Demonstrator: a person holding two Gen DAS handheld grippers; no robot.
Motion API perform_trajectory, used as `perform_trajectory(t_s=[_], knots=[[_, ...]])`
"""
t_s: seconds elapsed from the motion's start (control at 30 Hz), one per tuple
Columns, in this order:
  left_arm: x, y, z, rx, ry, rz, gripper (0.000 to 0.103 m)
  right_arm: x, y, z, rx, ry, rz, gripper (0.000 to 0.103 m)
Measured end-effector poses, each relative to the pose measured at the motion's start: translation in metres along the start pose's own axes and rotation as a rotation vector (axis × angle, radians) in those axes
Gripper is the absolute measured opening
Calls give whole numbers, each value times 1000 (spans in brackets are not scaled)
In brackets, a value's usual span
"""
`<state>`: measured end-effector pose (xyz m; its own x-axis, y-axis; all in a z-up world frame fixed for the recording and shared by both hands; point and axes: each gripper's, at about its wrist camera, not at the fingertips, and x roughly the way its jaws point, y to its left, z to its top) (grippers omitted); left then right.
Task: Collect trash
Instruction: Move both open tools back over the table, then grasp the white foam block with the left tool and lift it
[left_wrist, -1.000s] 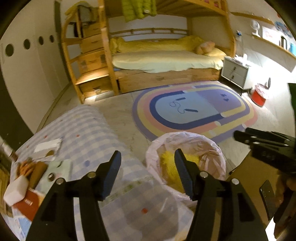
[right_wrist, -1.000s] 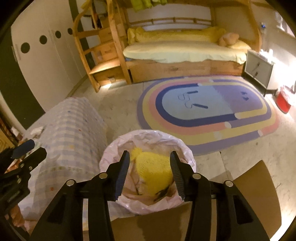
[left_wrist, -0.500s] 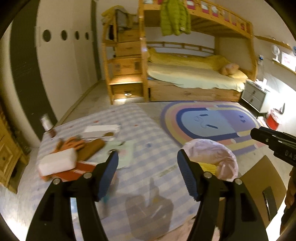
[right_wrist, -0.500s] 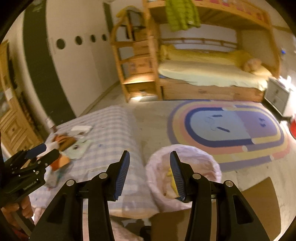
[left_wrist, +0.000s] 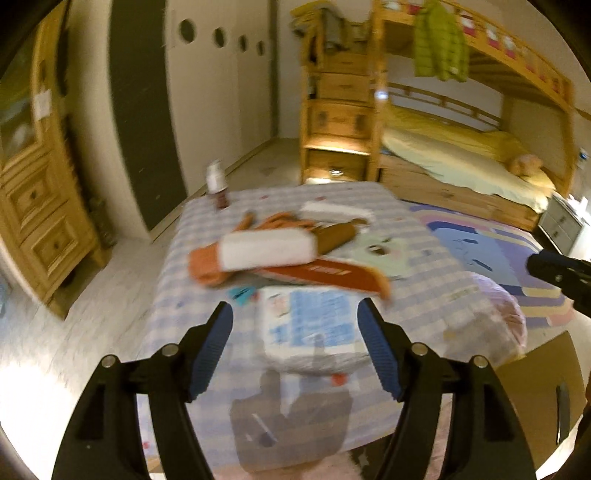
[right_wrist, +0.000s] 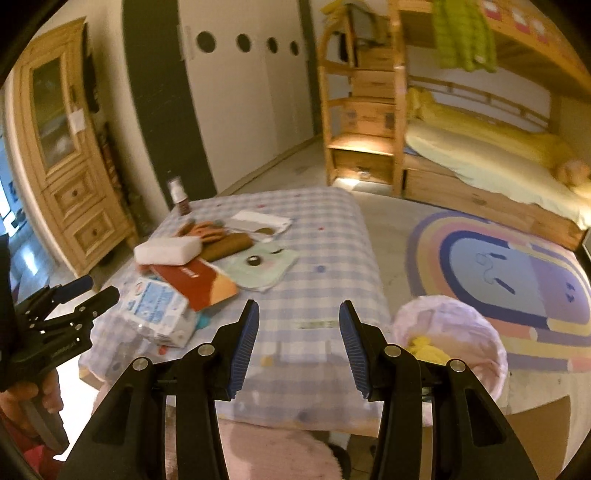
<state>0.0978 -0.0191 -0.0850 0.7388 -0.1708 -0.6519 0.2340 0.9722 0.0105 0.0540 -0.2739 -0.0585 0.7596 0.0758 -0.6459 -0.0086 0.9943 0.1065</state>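
A table with a blue checked cloth (right_wrist: 317, 258) holds a pile of trash: a white and blue tissue pack (left_wrist: 314, 325), a red and orange packet (left_wrist: 332, 275), a white foam block (left_wrist: 267, 249), a brown roll (left_wrist: 334, 234), a pale green napkin (right_wrist: 258, 266) and white paper (right_wrist: 258, 221). My left gripper (left_wrist: 295, 332) is open and empty, just above the tissue pack. My right gripper (right_wrist: 297, 332) is open and empty over the table's near edge. A bin with a pink liner (right_wrist: 450, 332) stands right of the table, with yellow trash (right_wrist: 424, 349) inside.
A small brown bottle (right_wrist: 179, 197) stands at the table's far corner. A wooden cabinet (right_wrist: 70, 158) is at the left. A bunk bed with stair drawers (right_wrist: 369, 122) is behind. A striped oval rug (right_wrist: 498, 266) lies on the floor. A cardboard sheet (left_wrist: 535, 376) is at the right.
Both grippers have swung left from over the bin to the table. The left gripper has come closer to the tissue pack. Both stay open.
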Motion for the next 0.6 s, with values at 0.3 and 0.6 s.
perform_trajectory(t_s=[0.3, 0.6], knots=[[18, 52, 3, -93, 21, 23, 68, 24, 29, 8, -48, 15, 32, 47], [57, 69, 19, -87, 50, -26, 64, 61, 38, 25, -89, 45, 43, 35]])
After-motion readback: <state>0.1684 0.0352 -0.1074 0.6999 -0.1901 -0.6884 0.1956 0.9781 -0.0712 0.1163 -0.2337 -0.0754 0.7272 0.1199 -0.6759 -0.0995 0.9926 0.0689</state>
